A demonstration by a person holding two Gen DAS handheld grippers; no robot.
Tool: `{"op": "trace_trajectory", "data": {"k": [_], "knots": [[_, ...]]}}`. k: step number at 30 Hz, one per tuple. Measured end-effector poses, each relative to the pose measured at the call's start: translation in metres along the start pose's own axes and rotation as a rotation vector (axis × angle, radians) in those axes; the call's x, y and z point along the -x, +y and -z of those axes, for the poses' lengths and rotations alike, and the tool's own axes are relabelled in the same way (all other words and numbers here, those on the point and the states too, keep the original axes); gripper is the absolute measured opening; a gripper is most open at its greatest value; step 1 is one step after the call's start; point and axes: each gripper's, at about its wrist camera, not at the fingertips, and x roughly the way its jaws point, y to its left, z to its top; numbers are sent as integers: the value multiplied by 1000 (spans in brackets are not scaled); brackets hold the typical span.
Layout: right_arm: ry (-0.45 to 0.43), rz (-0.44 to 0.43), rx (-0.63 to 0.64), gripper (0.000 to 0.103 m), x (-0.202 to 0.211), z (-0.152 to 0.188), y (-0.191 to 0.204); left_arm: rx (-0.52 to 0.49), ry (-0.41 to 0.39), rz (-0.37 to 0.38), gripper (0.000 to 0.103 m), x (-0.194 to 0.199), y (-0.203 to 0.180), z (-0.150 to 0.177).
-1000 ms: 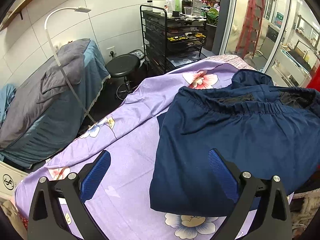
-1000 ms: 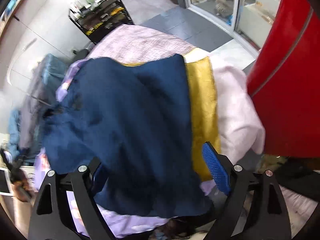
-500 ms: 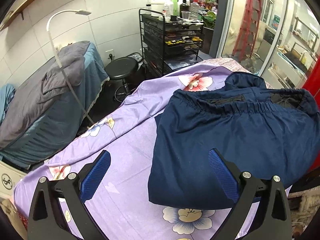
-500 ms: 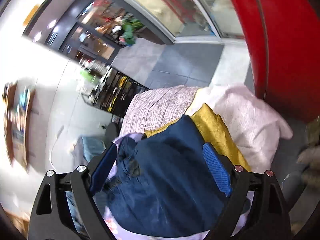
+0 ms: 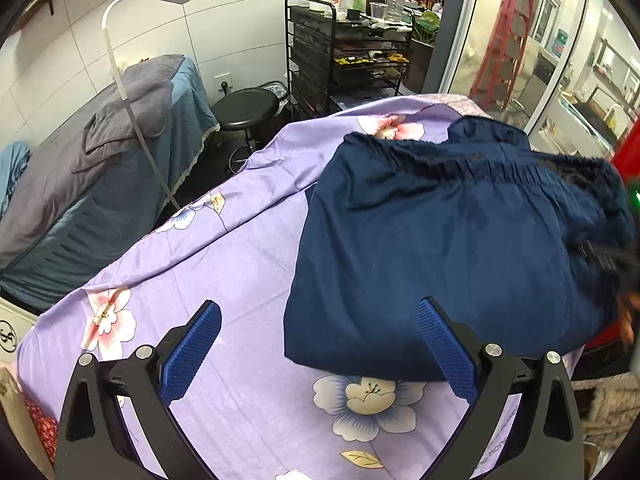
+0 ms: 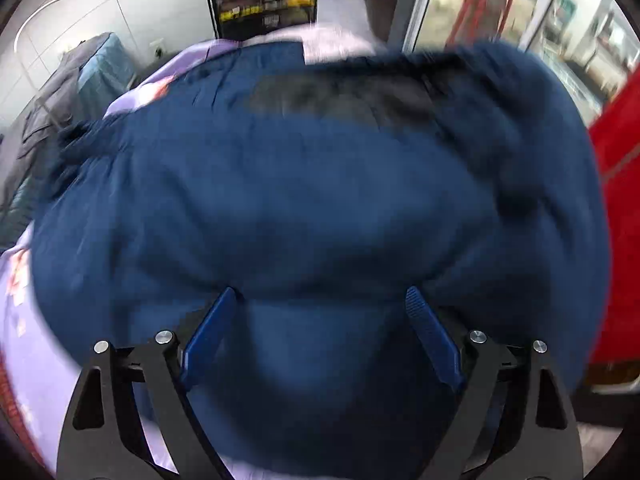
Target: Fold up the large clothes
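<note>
Since the earlier frames, the right gripper (image 6: 316,320) has swung back from looking out across the room and come down low onto the navy garment (image 6: 320,200), which now fills its blurred view; the left view has only drifted a little closer. Both right fingers are spread wide, with blue cloth bulging up between them but not pinched, so nothing is clamped there; it looks poised to press or gather the near fold. The left gripper (image 5: 320,340) also has its fingers well apart and empty, hovering over the near left corner of the garment, one pad (image 5: 444,344) above the cloth edge and the other over bare sheet. The navy garment, apparently trousers with an elastic waistband (image 5: 480,168) on the far side, lies already folded over on the lilac floral sheet (image 5: 200,280) covering the work surface, toward its right side, likely so its edges can be squared. Beyond stand a black stool (image 5: 246,108), a black wire trolley (image 5: 352,56) of bottles, a covered couch (image 5: 100,176) with a white lamp (image 5: 132,40), and glass doors at the right.
</note>
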Motion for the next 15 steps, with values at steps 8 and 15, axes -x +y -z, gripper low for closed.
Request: {"op": "trace_trajectory", "data": {"k": [8,15], "knots": [[-42,96,-27,97,-42,-83,13,-19,44,-23,96,-35,-12,-4],[-119,35,-86,97,-1,-88,8,-148,-21,11,96,-72,-51,-52]]}}
